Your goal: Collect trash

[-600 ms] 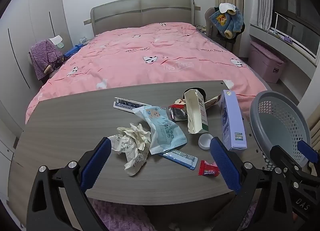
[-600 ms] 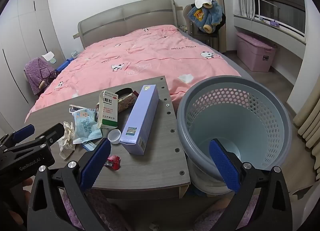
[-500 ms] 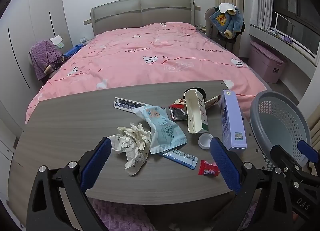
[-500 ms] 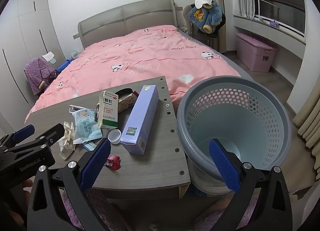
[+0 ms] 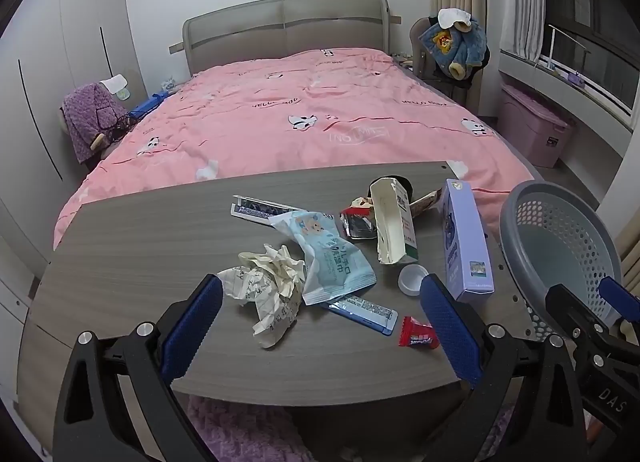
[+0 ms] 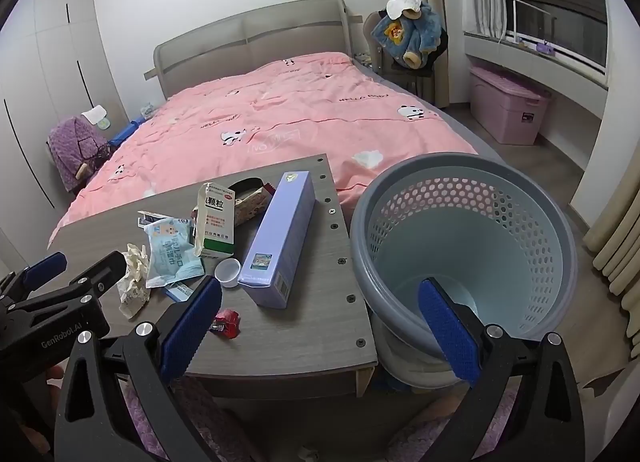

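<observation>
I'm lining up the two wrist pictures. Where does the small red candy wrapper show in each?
Left wrist: red candy wrapper lies near the table's front edge, lower right of centre, just left of the right blue pad.
Right wrist: red candy wrapper lies lower left, beside the left blue pad.
Shared landmark: the white cap, just beyond it.

We found almost no change over the last half second. Seen from the right hand-held gripper (image 6: 320,326), the green-and-white carton (image 6: 216,221) and the rest of the litter sat a touch further right in view, so that gripper had drifted slightly. The left hand-held gripper's (image 5: 320,326) view matched the earlier one, and nothing on the desk (image 5: 120,262) had moved.
</observation>
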`<state>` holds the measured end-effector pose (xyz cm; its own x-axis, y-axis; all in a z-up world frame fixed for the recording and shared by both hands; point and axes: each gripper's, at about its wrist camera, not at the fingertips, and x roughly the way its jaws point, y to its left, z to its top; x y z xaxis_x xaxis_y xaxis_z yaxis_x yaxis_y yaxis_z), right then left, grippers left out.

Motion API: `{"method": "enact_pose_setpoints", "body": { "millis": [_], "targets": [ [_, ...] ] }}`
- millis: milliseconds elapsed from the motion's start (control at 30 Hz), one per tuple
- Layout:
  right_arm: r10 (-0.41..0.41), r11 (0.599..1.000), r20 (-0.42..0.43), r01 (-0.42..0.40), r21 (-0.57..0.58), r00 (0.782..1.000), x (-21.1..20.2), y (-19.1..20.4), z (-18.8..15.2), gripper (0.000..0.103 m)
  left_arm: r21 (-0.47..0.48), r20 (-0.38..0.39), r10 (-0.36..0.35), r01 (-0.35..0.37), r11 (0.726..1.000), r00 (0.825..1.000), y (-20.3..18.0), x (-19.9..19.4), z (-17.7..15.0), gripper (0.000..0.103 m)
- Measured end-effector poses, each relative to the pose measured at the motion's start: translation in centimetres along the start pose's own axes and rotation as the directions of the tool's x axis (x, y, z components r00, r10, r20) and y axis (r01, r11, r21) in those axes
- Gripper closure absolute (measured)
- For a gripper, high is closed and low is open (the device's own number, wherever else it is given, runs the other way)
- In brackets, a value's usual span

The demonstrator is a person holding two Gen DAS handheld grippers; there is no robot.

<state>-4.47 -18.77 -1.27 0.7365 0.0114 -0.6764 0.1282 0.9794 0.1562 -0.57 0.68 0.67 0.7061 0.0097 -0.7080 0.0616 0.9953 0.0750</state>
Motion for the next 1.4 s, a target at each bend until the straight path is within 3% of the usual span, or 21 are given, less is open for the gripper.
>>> {"method": "enact_pose_setpoints", "body": {
  "millis": [1400],
  "targets": [
    [-0.011, 1.0, 0.035, 0.012, -0.006, 0.999, -1.1, 0.6, -0.2, 0.006, 0.0, 0.02, 0.011, -0.011, 1.0, 1.0, 0.2, -0.5, -0.8, 0.008]
  ]
}}
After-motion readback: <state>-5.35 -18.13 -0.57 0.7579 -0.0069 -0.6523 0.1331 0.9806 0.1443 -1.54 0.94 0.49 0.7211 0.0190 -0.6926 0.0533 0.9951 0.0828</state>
